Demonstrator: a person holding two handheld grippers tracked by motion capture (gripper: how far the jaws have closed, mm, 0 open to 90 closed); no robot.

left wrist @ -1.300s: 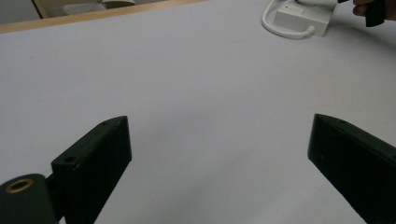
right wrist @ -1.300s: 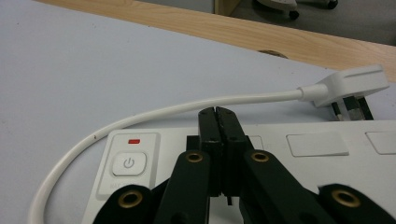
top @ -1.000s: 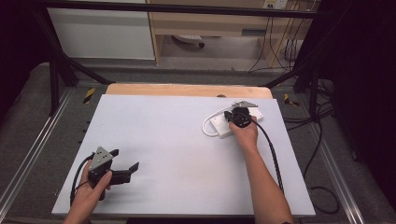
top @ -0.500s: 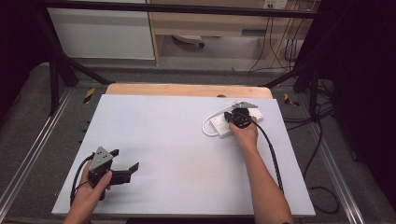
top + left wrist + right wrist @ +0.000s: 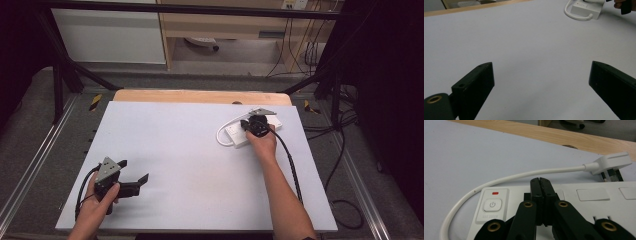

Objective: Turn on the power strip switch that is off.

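A white power strip [image 5: 235, 134] lies at the table's far right, its white cable [image 5: 220, 134] looping round its left end. My right gripper [image 5: 254, 123] is over it. In the right gripper view the gripper [image 5: 540, 182] has its jaws shut flat against each other, nothing between them, tips just above the power strip [image 5: 589, 195], right of its power button [image 5: 492, 204]. The white plug [image 5: 611, 162] lies beyond. My left gripper [image 5: 134, 170] rests near the front left corner, jaws wide open. The left gripper [image 5: 541, 65] looks across bare board toward the power strip [image 5: 586, 8].
The white table board [image 5: 190, 150] has a wooden strip [image 5: 200, 96] along its far edge. Metal rails run down both sides. A black cable [image 5: 292, 170] trails from the right gripper along the person's forearm. Cables hang off the floor at the right.
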